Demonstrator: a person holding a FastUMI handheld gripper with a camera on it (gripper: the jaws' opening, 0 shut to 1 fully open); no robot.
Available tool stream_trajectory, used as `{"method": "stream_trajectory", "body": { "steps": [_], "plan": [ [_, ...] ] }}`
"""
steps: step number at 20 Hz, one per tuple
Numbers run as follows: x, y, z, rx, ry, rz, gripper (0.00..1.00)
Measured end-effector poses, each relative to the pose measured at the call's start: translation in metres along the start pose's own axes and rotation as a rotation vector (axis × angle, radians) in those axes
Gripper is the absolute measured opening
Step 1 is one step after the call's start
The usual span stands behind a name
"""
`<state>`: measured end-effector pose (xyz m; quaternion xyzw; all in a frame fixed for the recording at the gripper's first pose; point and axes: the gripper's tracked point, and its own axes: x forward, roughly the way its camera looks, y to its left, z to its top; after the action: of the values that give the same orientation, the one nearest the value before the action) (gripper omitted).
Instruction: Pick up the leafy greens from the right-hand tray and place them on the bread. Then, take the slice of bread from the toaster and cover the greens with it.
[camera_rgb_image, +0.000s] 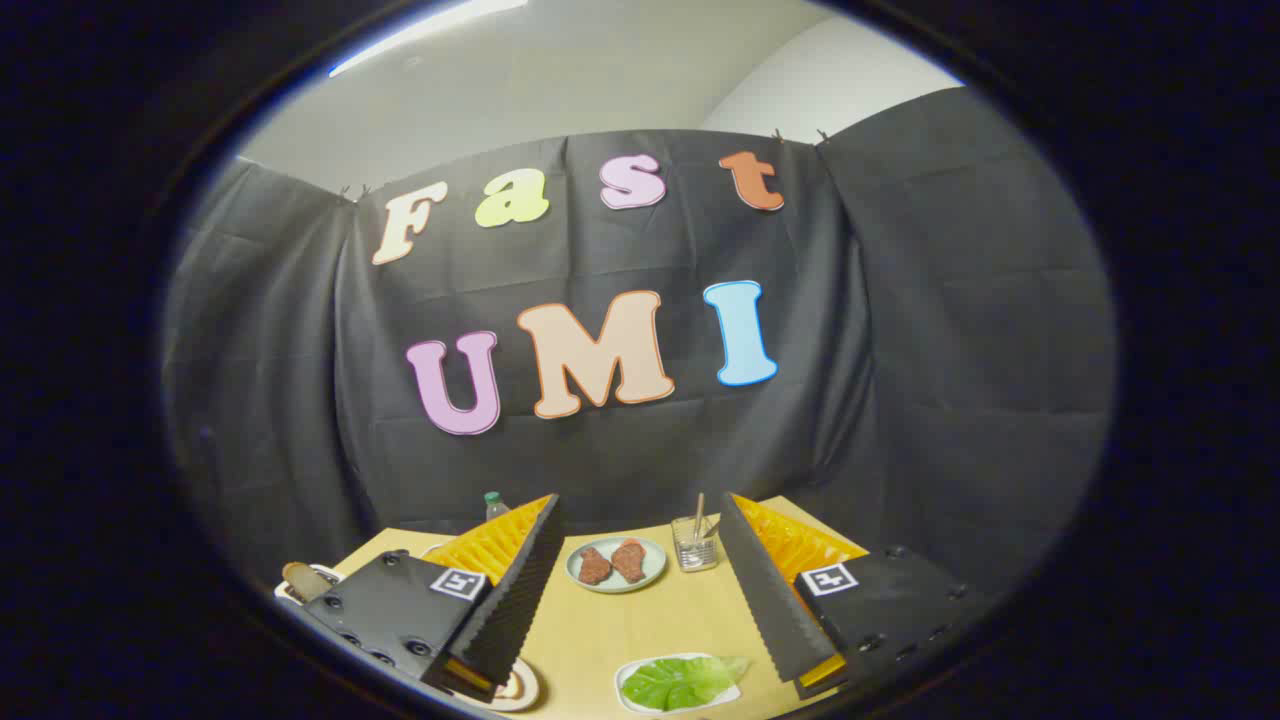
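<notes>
At far left a bread-like item rests on a white plate; you cannot tell whether this is the target slice. Your gripper hangs above the counter with fingers spread wide and nothing between them — a stance that suits a descent. Beyond them sit a plate of two brown pieces and a glass with sticks. The leafy greens lie on their white tray just below the gap, nearer the right finger — likely your first pick.
</notes>
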<state>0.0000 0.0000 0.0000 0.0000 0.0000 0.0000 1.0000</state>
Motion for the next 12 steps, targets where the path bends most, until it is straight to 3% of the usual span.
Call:
{"method": "stream_trajectory", "body": {
  "steps": [12],
  "plan": [
    [-0.0051, 0.0043, -0.0097, -0.047, 0.021, -0.062, 0.98]
  ]
}}
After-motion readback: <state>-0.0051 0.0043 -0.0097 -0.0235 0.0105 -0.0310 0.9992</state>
